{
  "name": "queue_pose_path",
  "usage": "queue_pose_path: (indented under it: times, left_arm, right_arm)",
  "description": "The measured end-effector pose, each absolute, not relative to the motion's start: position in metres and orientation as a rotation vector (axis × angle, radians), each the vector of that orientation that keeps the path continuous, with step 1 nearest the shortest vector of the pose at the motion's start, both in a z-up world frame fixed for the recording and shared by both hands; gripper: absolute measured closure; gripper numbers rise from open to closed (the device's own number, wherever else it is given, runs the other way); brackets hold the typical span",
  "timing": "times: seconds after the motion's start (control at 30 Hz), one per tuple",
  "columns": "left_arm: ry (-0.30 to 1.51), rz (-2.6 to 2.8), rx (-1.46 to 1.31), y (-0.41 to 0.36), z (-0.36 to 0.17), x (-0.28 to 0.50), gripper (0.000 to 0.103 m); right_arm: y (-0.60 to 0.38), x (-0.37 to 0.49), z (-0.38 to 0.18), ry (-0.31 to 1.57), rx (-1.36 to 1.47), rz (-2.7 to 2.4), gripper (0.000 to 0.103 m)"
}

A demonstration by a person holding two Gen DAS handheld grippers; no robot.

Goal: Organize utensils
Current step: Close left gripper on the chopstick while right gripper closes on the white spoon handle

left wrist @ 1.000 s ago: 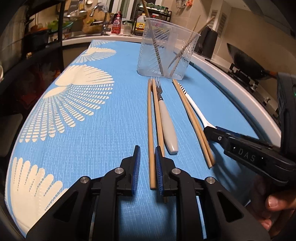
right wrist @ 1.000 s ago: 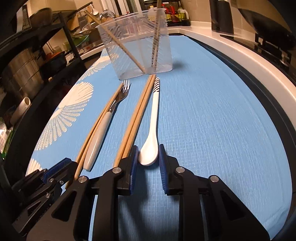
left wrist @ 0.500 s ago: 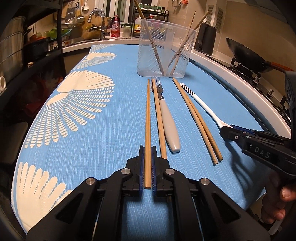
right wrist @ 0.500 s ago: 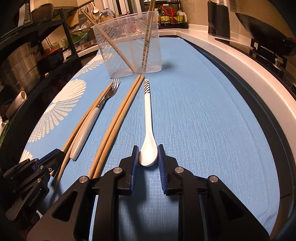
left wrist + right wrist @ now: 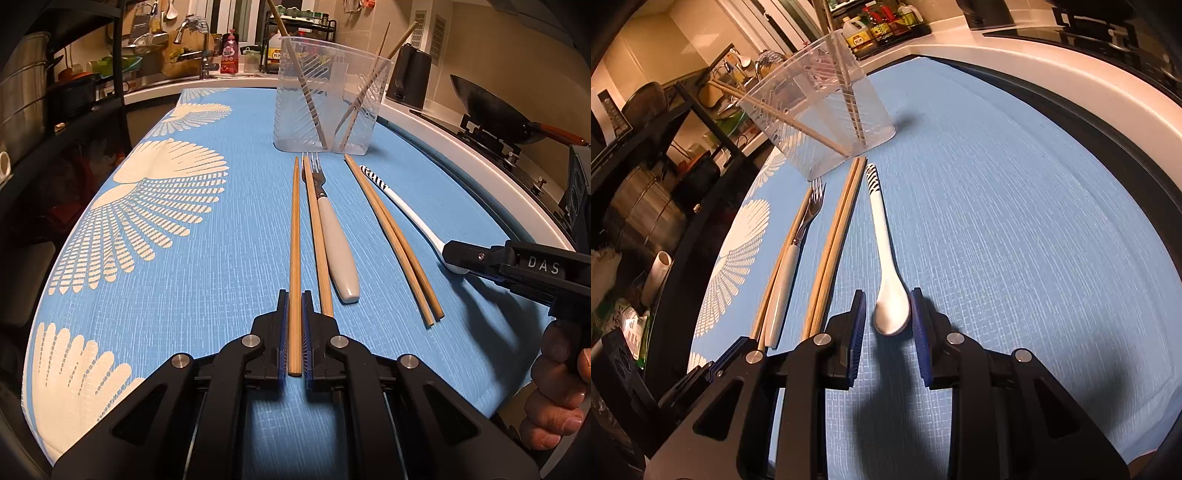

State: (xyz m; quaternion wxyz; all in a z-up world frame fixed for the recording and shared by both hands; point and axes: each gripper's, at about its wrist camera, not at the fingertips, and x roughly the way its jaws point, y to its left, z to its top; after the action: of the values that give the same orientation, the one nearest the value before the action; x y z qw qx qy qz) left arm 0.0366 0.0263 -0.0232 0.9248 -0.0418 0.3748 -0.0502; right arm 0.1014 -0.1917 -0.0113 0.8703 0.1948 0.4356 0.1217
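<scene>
My left gripper (image 5: 294,299) is shut on the near end of a wooden chopstick (image 5: 294,229) that lies on the blue cloth (image 5: 221,295). To its right lie a second chopstick (image 5: 317,236), a white-handled fork (image 5: 338,251), a chopstick pair (image 5: 391,236) and a white spoon (image 5: 410,214). My right gripper (image 5: 888,295) straddles the bowl of the spoon (image 5: 882,236). Its jaws are opening and a thin gap shows on the left side. A clear plastic cup (image 5: 328,99) at the far end holds several chopsticks.
A white counter rim (image 5: 1071,85) curves along the right of the cloth. Beyond it are a stove with a wok (image 5: 491,110) and a black kettle (image 5: 408,77). A dark shelf rack with pots (image 5: 29,96) stands at the left. A sink and bottles are behind the cup.
The left jaws, wide a second ago, have closed on the chopstick. The right gripper has rolled and its jaws have let go of the spoon's bowl and stand wider.
</scene>
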Motion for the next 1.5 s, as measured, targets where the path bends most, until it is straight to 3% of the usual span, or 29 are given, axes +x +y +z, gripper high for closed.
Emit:
queue_pose_path:
  times: [0.33,0.43,0.47,0.6,0.87,1.37,1.5]
  left_arm:
    - [0.768,-0.102,-0.080,0.026,-0.023,0.036,0.096]
    - [0.766,-0.102,-0.077,0.026,-0.023,0.036,0.096]
    - [0.766,-0.102,-0.077,0.026,-0.023,0.036,0.096]
    - [0.765,-0.101,-0.074,0.025,-0.023,0.036,0.096]
    - [0.759,-0.097,-0.063,0.023,-0.023,0.035,0.096]
    - [0.741,-0.050,-0.052,0.031,-0.023,0.033,0.096]
    - [0.732,-0.045,-0.047,0.030,-0.024,0.032,0.096]
  right_arm:
    - [-0.203,0.102,-0.017,0.926,0.532,0.225,0.081]
    - [-0.203,0.102,-0.017,0.929,0.538,0.205,0.087]
    - [-0.202,0.101,-0.017,0.931,0.521,0.191,0.093]
    - [-0.190,0.099,-0.012,0.919,0.390,0.150,0.094]
    - [-0.149,0.080,-0.006,0.809,-0.008,0.107,0.092]
    - [-0.161,0.069,-0.008,0.735,-0.119,-0.047,0.094]
    - [-0.160,0.066,-0.008,0.719,-0.140,-0.040,0.090]
